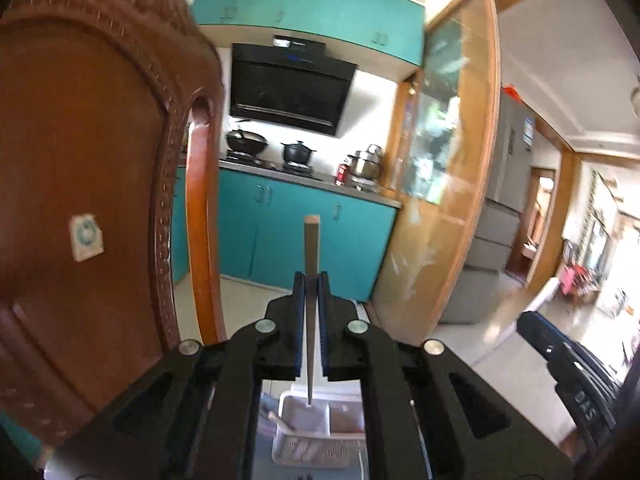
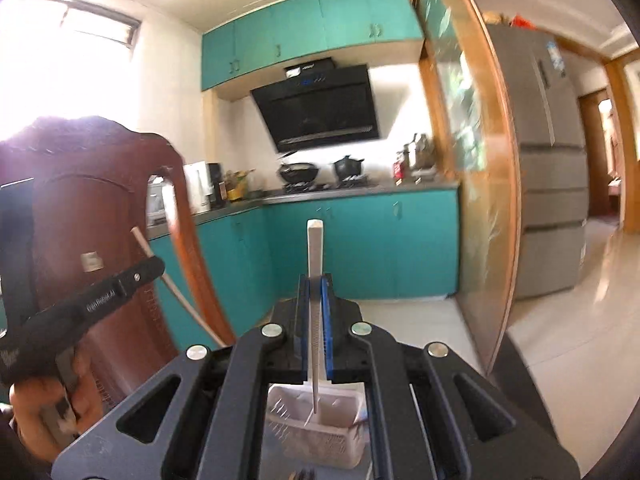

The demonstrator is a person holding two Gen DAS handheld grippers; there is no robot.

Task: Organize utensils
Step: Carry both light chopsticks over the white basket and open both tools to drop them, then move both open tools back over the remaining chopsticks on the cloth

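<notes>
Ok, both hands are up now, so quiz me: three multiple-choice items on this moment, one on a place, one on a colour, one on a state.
1. Where is the white basket?
A. Below the tongs
B. On the stove
C. On the fridge

2. What colour is the chopstick in the right tongs?
A. Red
B. White
C. Black

3. How do the left tongs stand?
A. Wide open, empty
B. Shut on a chopstick
C. Shut on a spoon

Answers:
1 A: both wrist views show it low in the frame, under the tongs.
2 B: the stick pointing up past the blue pads is white.
3 B: the pads press on a slim square-ended stick.
</notes>
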